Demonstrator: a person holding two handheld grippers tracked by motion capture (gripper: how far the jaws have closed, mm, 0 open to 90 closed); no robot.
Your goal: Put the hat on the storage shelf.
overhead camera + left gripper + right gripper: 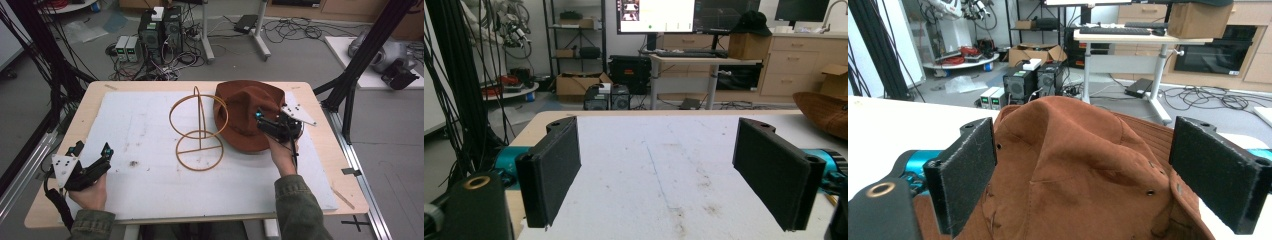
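One hat, one wire stand, two claws

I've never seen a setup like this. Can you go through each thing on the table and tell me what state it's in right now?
Brown hat: lying brim-down on the white mat, beside the stand, not on it.
Wire hat stand: upright, bare.
Right gripper: jaws open, either side of the hat's crown.
Left gripper: jaws open, holding nothing, over the white mat.

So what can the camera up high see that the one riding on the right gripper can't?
The high view alone takes in the wire hat stand, the left gripper resting open near the table's edge, and the person's hands. The right gripper view alone gives a close look at the brown hat's stitching and eyelets between its open jaws. Both show the hat, the white mat and the floor clutter beyond.
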